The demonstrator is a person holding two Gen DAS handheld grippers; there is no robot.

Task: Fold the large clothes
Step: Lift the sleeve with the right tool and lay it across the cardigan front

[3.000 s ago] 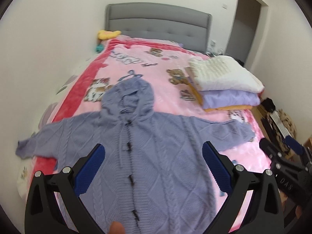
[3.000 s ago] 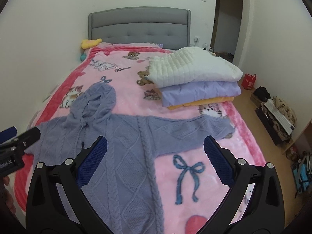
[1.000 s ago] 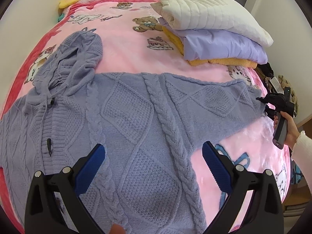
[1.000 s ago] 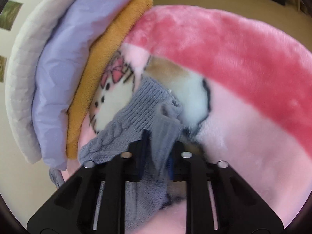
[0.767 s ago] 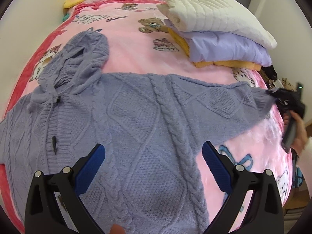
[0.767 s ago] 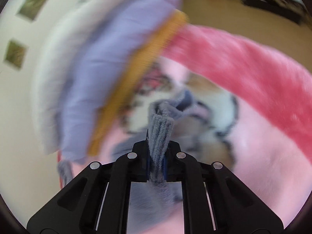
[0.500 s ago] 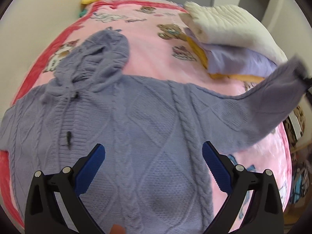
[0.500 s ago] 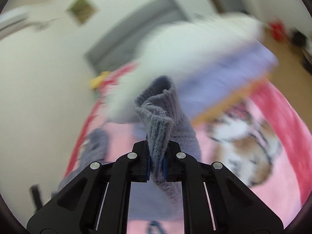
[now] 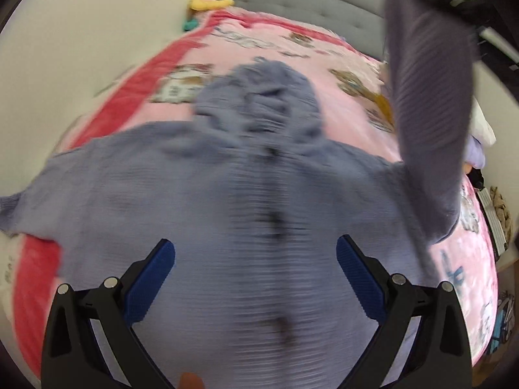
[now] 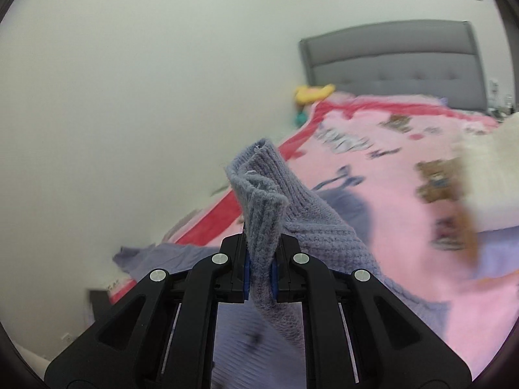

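A lavender knit hooded cardigan [image 9: 227, 201] lies spread front-up on the pink bed blanket [image 9: 324, 74], hood toward the headboard. My left gripper [image 9: 256, 278] is open and empty, hovering over the cardigan's lower body. My right gripper [image 10: 261, 272] is shut on the cuff of the cardigan's right sleeve [image 10: 259, 191]. It holds the sleeve lifted high above the bed; in the left wrist view the raised sleeve [image 9: 428, 103] hangs at the right. The left sleeve [image 9: 19, 201] lies flat at the bed's left edge.
A stack of folded bedding [image 10: 486, 175] sits on the right side of the bed. A grey headboard [image 10: 389, 61] and a yellow toy [image 10: 311, 92] are at the far end. A wall runs along the bed's left side. Clutter lies on the floor at the right [image 9: 499, 207].
My right gripper has lifted the sleeve cuff off the blanket and swung it up and leftward over the cardigan. My left gripper stayed open and shifted left over the cardigan's middle.
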